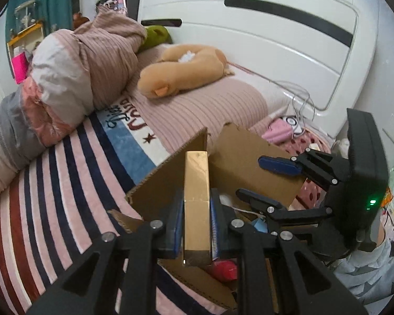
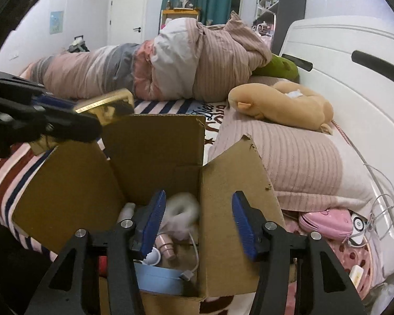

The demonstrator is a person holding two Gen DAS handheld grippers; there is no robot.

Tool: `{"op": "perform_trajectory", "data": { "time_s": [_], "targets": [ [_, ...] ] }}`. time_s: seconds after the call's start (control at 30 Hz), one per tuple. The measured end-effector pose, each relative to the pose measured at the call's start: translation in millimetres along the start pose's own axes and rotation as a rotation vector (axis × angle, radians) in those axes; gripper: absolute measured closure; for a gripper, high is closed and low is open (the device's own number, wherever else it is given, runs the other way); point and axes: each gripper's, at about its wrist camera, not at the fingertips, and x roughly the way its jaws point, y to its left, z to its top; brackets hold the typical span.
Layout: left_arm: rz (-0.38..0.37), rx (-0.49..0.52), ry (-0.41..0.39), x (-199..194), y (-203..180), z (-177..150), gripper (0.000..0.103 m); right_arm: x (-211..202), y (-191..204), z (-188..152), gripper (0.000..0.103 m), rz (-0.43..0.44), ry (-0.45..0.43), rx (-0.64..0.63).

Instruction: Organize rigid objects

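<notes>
Left tool point(image 1: 196, 223) clamped on gold box point(image 1: 197, 204), held above open cardboard box point(image 2: 155, 141) on striped bed point(image 1: 52, 183). Right tool point(image 2: 197, 225) spread wide, empty, over the cardboard box's interior, small bottles point(image 2: 165, 246) below.

Dim, soft indoor light; fisheye-warped edges

A bed point(image 2: 315, 157) with a white headboard point(image 2: 354, 84) on the right carries everything. On its striped blanket point(image 1: 52, 197) stands an open cardboard box point(image 2: 155, 147), near the camera. Far behind it lies a rolled pink and grey quilt point(image 2: 170, 71). To the right, a tan plush toy point(image 2: 281, 105) rests on a ribbed pink pillow point(image 2: 289, 162), with a green plush point(image 2: 278, 67) beyond and a pink pouch point(image 2: 325, 221) nearer.
</notes>
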Motion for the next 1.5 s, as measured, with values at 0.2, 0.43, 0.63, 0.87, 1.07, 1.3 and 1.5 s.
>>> {"op": "perform_trajectory", "data": {
  "time_s": [0.2,0.43,0.63,0.87,1.07,1.3,1.5],
  "targets": [
    [0.009,0.04,0.145,39,-9,2,0.088,-3,-3,-3,0.054,0.023,-0.015,0.011],
    [0.05,0.065,0.2,57,-15,-3,0.087,-7,-6,-5,0.054,0.033,-0.021,0.025],
    [0.082,0.069,0.164,48,-15,-5,0.066,-8,-4,-7,0.049,0.03,-0.02,0.02],
    [0.151,0.018,0.045,12,-6,-16,0.036,-18,-4,-3,0.042,0.073,-0.046,0.032],
    [0.237,-0.086,-0.151,-46,12,-35,0.014,-39,-1,10,0.02,0.136,-0.138,0.051],
    [0.338,-0.248,-0.341,-100,41,-74,0.002,-75,19,22,0.003,0.194,-0.325,0.02],
    [0.398,-0.306,-0.385,-110,59,-104,0.002,-79,30,18,0.003,0.233,-0.387,0.018]
  ]
}}
